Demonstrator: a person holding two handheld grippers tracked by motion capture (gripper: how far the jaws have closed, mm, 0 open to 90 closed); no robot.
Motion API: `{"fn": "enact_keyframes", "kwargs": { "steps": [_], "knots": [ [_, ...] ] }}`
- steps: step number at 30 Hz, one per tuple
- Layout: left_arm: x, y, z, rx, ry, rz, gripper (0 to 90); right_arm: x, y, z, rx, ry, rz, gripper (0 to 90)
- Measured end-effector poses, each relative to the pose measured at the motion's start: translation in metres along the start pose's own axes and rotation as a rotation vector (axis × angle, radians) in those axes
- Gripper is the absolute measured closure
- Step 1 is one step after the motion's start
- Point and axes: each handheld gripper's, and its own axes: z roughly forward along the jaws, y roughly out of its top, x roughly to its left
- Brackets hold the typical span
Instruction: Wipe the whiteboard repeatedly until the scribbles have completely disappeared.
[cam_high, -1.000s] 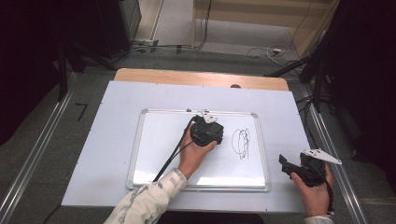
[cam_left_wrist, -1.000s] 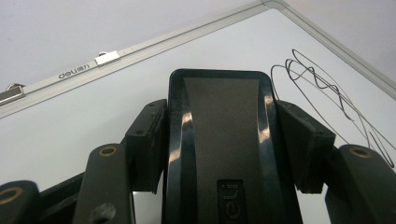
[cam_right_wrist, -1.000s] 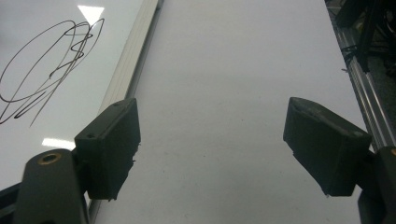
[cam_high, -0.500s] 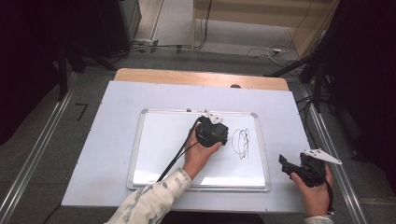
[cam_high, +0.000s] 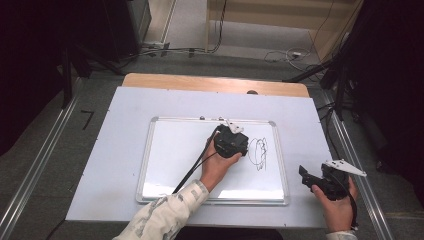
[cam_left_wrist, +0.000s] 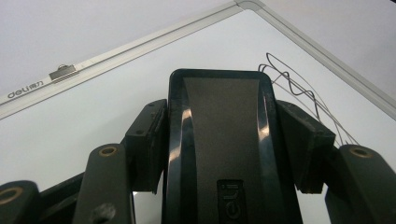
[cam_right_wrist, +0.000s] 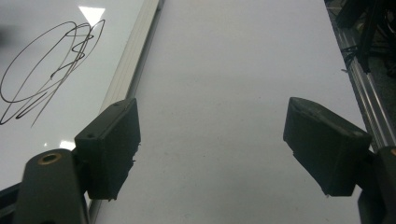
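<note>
The left gripper (cam_high: 235, 141) is clamped on a black eraser (cam_left_wrist: 219, 140), its 2 pads pressing the eraser's sides, and it sits on the whiteboard (cam_high: 170, 150) just at 9 o'clock of the scribble (cam_high: 259, 152). In the left gripper view the eraser's front edge lies right beside the nearest loops of the scribble, which run off toward 2 o'clock near the board's frame. The right gripper (cam_high: 312, 177) rests on the table (cam_high: 120, 115) off the board's edge, at 4 o'clock of the scribble, with its jaws wide apart and nothing between them. The likely risks, as a judgement: the eraser could twist or slide in the pinch if it is pressed down hard while being dragged, since the pads hold only its smooth sides; a tilted eraser would wipe with 1 edge and leave streaks of ink; and the board, which nothing is holding down, could shift on the smooth table under a sideways push, or the eraser could catch on the frame at the far end of the marks. Against the frame from 1 second ago, the left gripper has moved toward 3 o'clock, closer to the scribble, while the right gripper has stayed put and the marks look untouched.
</note>
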Motion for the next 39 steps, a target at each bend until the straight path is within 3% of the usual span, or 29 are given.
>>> {"fn": "enact_keyframes", "kwargs": {
  "steps": [24, 39],
  "knots": [
    [-0.016, 0.004, 0.011, 0.007, -0.008, 0.031, 40.1, -0.001, 0.000, 0.000, 0.001, 0.005, -0.005, 17.6],
    [-0.022, 0.004, 0.017, 0.014, -0.017, 0.030, 40.1, -0.001, -0.001, 0.000, 0.000, 0.004, -0.004, 17.6]
  ]
}}
